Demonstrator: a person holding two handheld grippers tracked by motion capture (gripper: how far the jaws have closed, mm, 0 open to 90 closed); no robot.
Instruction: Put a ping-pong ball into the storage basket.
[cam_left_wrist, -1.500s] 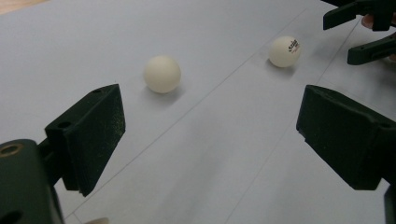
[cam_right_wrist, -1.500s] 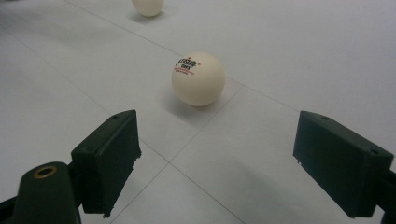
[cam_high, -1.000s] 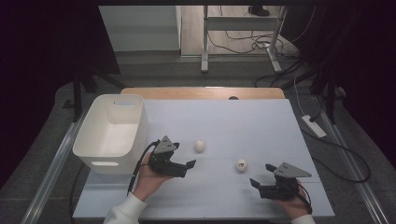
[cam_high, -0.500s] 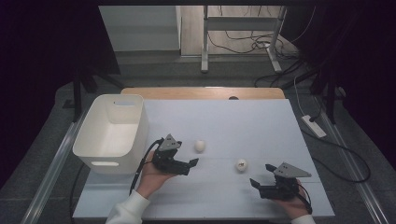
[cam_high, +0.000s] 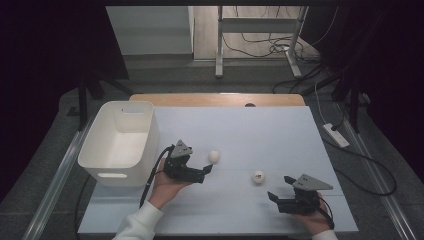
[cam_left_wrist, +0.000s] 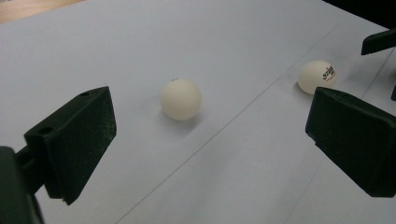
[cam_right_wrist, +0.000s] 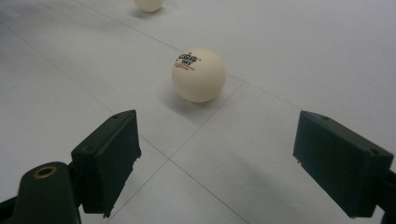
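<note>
Two white ping-pong balls lie on the white table top (cam_high: 235, 130). The plain ball (cam_high: 214, 156) (cam_left_wrist: 180, 99) sits just ahead of my left gripper (cam_high: 207, 170) (cam_left_wrist: 212, 112). Its jaws have just been opening wider, and they stand open with nothing between them. The printed ball (cam_high: 258, 176) (cam_right_wrist: 198, 74) rests a short way in front of my right gripper (cam_high: 280, 187) (cam_right_wrist: 217, 135), also open and empty. From the left gripper view the printed ball (cam_left_wrist: 317, 76) lies farther off to the right. The plain ball (cam_right_wrist: 148, 4) sits at the top edge of the right gripper view.
A white plastic bin (cam_high: 122, 107) stands at the table's left side, right beside my left hand. A wooden strip (cam_high: 215, 99) runs along the far edge. On the floor to the right lie a power strip (cam_high: 336, 135) and cables.
My left gripper has edged slightly toward the plain ball. The right gripper and both balls have stayed put.
</note>
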